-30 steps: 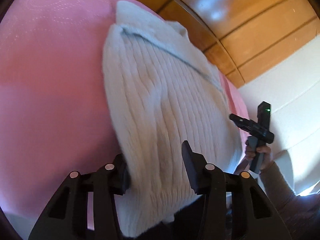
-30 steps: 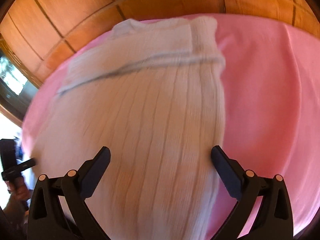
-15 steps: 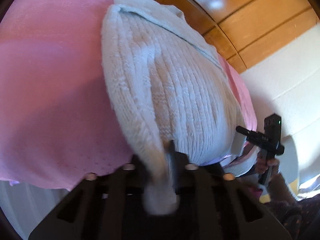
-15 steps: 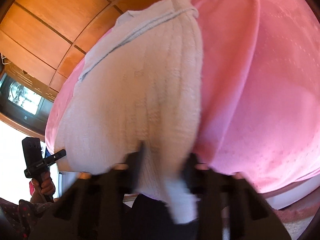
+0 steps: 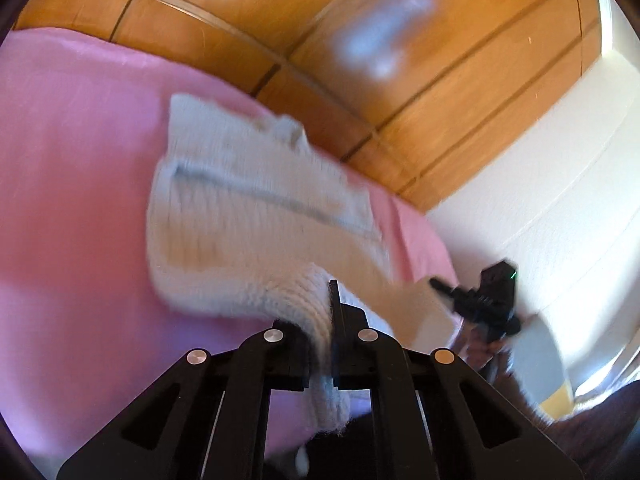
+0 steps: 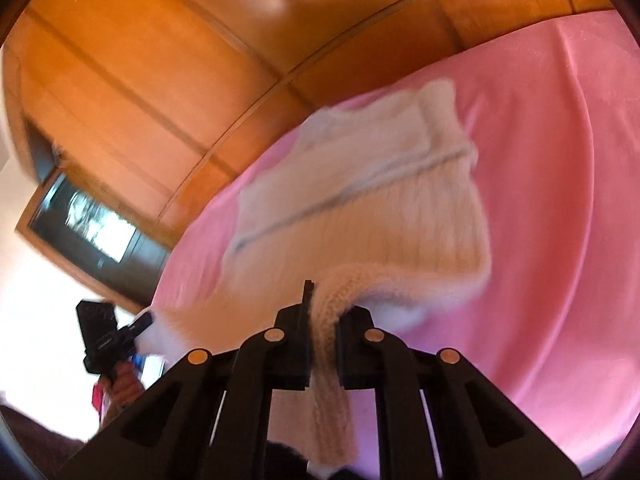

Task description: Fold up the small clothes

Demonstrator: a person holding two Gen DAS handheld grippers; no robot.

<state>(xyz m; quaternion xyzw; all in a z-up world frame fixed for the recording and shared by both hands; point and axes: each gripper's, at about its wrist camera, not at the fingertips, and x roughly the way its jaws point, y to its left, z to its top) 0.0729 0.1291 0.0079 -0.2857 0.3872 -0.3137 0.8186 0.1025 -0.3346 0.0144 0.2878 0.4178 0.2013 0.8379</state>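
Now your left gripper (image 5: 331, 332) and right gripper (image 6: 323, 336) each clamp a near-hem corner of the cream ribbed knit sweater (image 5: 248, 216), a tail of knit hanging below each pair of closed fingers. Its far part, with a grey stripe, lies on the pink bedspread (image 5: 68, 184) before the wooden panelled headboard (image 5: 400, 92); the near edge rises off the bed. No writing is legible, and no container is in view. Compared with a second ago, your jaws, then spread around the flat hem, have closed on it and lifted it. Each view shows the other gripper in a hand (image 6: 120, 384).
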